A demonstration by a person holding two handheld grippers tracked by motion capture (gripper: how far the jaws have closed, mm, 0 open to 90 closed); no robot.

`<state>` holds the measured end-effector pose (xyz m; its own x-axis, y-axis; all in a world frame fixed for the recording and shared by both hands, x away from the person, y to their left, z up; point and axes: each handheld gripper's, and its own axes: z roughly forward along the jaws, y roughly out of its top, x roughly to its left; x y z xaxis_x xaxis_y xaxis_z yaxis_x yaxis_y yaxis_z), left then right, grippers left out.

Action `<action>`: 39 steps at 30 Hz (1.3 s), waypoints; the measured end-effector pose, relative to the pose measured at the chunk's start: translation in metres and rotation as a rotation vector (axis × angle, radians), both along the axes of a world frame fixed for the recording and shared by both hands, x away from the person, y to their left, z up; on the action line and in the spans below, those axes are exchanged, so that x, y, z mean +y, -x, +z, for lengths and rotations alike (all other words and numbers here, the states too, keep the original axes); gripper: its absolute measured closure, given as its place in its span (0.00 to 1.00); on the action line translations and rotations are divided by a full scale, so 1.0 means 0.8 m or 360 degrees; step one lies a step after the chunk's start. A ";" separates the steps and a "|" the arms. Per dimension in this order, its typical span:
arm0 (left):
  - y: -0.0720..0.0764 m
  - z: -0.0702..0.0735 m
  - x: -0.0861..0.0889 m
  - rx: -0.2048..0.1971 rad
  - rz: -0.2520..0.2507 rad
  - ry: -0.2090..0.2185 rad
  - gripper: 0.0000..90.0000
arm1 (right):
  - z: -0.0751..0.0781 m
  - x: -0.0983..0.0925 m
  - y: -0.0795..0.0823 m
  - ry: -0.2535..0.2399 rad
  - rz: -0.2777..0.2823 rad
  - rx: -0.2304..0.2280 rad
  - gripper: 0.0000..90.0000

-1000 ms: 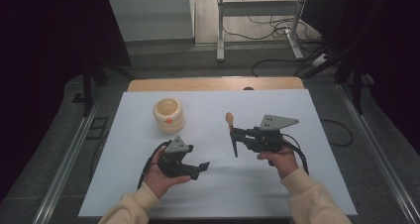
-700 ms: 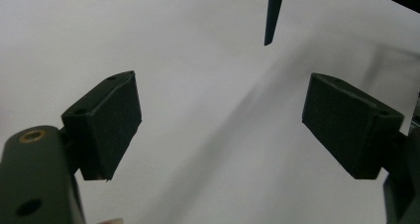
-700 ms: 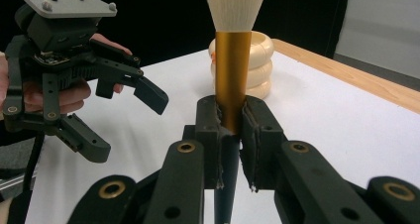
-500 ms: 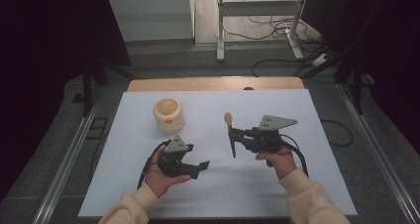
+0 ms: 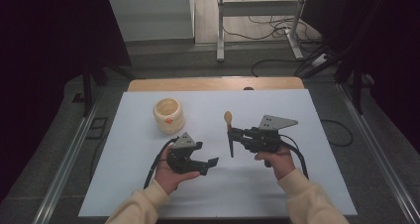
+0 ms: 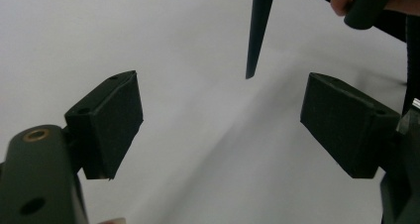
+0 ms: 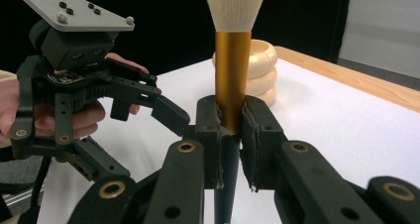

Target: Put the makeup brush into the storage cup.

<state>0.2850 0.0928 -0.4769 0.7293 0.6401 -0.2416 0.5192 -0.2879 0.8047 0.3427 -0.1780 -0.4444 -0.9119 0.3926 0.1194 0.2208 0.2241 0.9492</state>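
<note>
From above, the right tongs [image 5: 233, 133] pinch a makeup brush [image 5: 229, 130] upright over the white tabletop [image 5: 327, 184]; the left tongs [image 5: 210, 164] gape empty nearby. Left tongs' view: dark tapered handle tip [image 6: 257, 30] hangs ahead. Right tongs' view: gold ferrule [image 7: 233, 70], soft pale bristles, ribbed cream pot [image 7: 260, 65] behind.

One brush [image 7: 233, 60] between the right gripper's [image 5: 233, 135] fingers, one cream pot [image 5: 169, 114] beyond them, two grippers counting the left gripper [image 5: 210, 163], one table [image 5: 317, 184].
</note>
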 end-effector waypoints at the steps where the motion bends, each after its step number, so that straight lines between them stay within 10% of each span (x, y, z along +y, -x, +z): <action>1: 0.000 0.000 0.000 0.0000 0.0000 0.0000 0.19 | 0.000 0.000 0.000 0.0000 0.0000 0.0000 0.88; 39: -0.017 0.000 -0.044 -0.0016 -0.0041 0.0068 0.21 | -0.003 0.004 0.001 -0.0024 0.0008 -0.0003 0.88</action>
<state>0.2986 0.0574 -0.4767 0.7478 0.6106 -0.2607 0.5040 -0.2665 0.8216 0.3421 -0.1745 -0.4469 -0.9141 0.3861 0.1236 0.2180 0.2110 0.9529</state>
